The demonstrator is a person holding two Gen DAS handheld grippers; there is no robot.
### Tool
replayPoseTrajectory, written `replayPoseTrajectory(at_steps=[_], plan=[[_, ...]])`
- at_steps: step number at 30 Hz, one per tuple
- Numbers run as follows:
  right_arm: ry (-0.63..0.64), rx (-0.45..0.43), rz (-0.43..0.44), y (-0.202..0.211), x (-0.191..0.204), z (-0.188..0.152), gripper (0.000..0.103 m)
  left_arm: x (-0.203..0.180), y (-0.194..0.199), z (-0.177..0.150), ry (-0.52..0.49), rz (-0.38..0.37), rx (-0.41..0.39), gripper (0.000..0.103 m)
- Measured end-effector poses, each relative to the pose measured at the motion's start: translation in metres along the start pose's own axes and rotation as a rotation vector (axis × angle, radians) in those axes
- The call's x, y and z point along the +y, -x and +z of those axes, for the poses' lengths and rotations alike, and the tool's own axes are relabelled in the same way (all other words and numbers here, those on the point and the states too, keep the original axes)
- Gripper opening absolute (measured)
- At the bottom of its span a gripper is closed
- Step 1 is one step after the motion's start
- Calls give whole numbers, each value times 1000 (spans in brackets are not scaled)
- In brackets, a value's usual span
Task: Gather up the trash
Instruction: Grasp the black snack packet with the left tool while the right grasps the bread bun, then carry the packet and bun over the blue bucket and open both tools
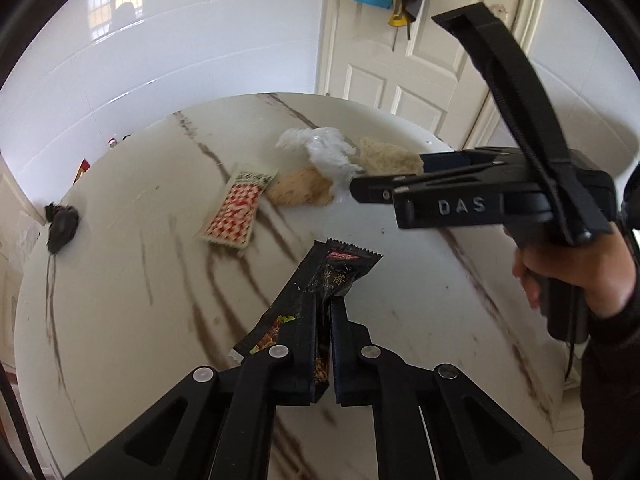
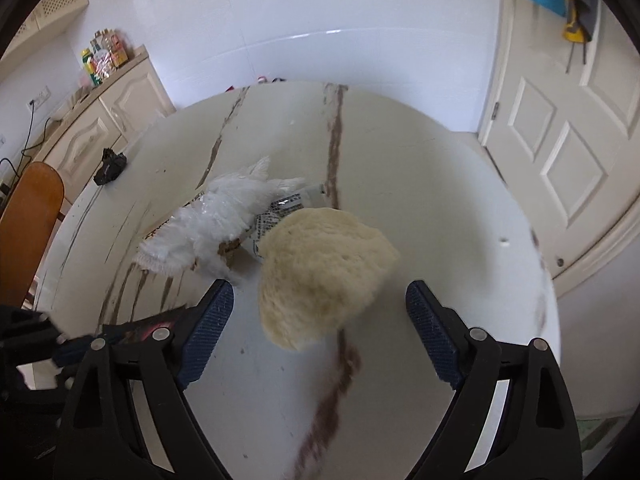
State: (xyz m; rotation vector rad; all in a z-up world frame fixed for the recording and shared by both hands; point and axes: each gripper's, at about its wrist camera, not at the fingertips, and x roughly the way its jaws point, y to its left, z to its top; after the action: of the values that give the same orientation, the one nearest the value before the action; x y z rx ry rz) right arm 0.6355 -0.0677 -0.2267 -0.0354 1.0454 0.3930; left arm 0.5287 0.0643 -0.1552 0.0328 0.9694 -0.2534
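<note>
Though gripped, black sachet (image 1: 320,300) pointing away

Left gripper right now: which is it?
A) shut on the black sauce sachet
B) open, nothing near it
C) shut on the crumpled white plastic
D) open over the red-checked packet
A: in the left wrist view the left gripper has its jaws pinched together on the black sauce sachet, which sticks out beyond them over the table.

Marbled round table (image 1: 120,320), checked packet (image 1: 236,212), sponges (image 2: 320,268)
</note>
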Motion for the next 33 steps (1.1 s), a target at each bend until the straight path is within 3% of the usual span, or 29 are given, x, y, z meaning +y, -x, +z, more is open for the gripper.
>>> replayPoseTrajectory(at_steps=[1,3,12,14,16,18,20,23,25,26,27,29,33], plan=[[6,0,0,-1,1,1,85,3,3,-2,5,-3,-3,2],[9,-3,-6,-1,1,2,59,5,8,-4,14,-19,-10,2],[4,-35,9,32,-6,-24,56,-15,36,-9,9,-27,-43,2],[-9,-48,24,46,-8,-35,56,-19,37,-10,4,0,-44,3],[-24,-58,49,61,-12,-47,56,-21,36,-10,-9,64,-64,8],[-28,-69,56,76,-14,-62,56,-22,29,-11,-28,97,-48,33],[-32,-80,58,90,-15,-74,56,-22,19,-13,-40,152,-41,45],[-47,-99,65,107,-20,-90,56,-22,4,-15,-37,142,-31,46],[-57,-107,64,114,-23,-96,56,-22,1,-13,-30,134,-23,37],[-64,-111,67,117,-25,-100,56,-23,1,-13,-21,117,-25,19],[-67,-113,70,120,-26,-102,56,-23,1,-12,-7,118,-33,11],[-72,-119,69,124,-27,-106,56,-25,0,-12,-12,138,-33,6],[-80,-138,79,132,-31,-112,56,-34,11,-15,18,92,-60,4]])
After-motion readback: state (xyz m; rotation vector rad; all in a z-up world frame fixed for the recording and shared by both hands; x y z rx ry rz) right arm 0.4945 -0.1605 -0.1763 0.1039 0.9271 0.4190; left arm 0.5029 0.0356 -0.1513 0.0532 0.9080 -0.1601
